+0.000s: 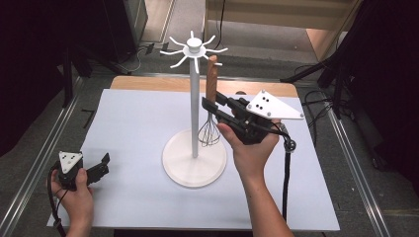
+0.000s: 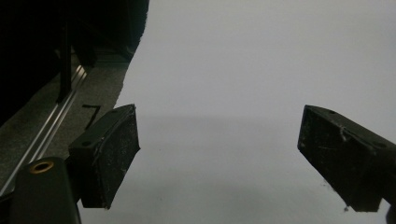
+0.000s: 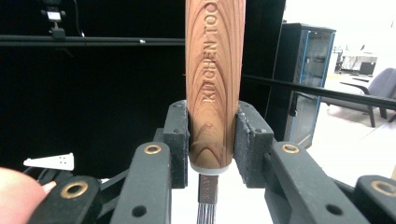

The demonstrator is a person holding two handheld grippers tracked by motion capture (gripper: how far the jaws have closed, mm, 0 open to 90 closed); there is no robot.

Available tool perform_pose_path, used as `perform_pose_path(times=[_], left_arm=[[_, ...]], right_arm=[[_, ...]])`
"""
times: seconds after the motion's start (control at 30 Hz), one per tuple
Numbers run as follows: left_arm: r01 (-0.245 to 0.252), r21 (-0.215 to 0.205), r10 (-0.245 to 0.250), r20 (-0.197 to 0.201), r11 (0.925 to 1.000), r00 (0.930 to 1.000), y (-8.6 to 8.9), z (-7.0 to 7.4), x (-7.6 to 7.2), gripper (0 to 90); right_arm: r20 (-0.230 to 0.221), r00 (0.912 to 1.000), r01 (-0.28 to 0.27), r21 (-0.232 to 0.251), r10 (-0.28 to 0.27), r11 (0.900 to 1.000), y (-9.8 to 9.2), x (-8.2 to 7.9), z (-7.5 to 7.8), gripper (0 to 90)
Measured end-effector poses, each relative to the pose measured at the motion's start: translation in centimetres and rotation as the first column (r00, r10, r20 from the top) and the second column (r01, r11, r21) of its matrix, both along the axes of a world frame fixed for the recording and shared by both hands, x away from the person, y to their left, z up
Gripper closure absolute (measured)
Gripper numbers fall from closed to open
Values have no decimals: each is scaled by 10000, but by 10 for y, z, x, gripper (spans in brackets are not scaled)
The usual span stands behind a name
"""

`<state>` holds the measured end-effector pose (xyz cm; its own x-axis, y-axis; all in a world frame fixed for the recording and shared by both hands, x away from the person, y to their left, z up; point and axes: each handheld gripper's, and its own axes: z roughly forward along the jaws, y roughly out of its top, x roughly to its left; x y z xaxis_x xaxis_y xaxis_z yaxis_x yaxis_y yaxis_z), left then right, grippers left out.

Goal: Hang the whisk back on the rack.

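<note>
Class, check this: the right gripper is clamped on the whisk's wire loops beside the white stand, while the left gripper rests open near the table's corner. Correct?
Not quite. The right gripper clamps the whisk by its wooden handle, not the wires, as the right gripper view shows. The rest holds: white stand, left gripper open.

Wooden-handled wire whisk (image 3: pixel 215 84): handle top cut off at 12 o'clock edge in right gripper view, so embossed lettering reads only "KÜCHEN TOO"; wire loops cut off at 6 o'clock. Whether the handle hangs on a hook of the white pronged hanging stand (image 1: pixel 194 98) cannot be told in high view. Black left gripper (image 2: pixel 219 154): right jaw cut at 4 o'clock edge.
</note>
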<state>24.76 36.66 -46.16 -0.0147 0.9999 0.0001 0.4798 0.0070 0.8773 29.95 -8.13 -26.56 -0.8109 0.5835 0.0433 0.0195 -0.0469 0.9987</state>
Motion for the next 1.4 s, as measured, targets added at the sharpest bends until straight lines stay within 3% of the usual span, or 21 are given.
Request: perform_pose_path(times=[0.43, 0.67, 0.87, 1.0, 1.17, 1.4], left_arm=[[6, 30, -6, -10, 10000, 10000, 0, 0, 0, 132], [9, 37, -9, -8, 10000, 10000, 0, 0, 0, 132], [6, 44, -6, -16, 10000, 10000, -1, 0, 0, 132], [20, 71, -20, 7, 10000, 10000, -1, 0, 0, 132], [14, 96, -14, 3, 10000, 10000, -1, 0, 0, 132], [9, 102, -9, 14, 9999, 10000, -1, 0, 0, 132]], right_arm=[[151, 9997, 194, -87, -193, 9998, -3, -2, 0, 690], [170, 9998, 125, -137, -123, 9998, -6, -3, 1, 540], [282, 9988, 421, -345, -411, 9985, -8, -5, 0, 304], [89, 9971, 762, -421, -759, 9962, -11, -7, -1, 150], [-246, 9935, 1099, -484, -1112, 9928, -17, -7, -9, 22], [-476, 9879, 1455, -452, -1476, 9883, -32, -4, -25, 0]])
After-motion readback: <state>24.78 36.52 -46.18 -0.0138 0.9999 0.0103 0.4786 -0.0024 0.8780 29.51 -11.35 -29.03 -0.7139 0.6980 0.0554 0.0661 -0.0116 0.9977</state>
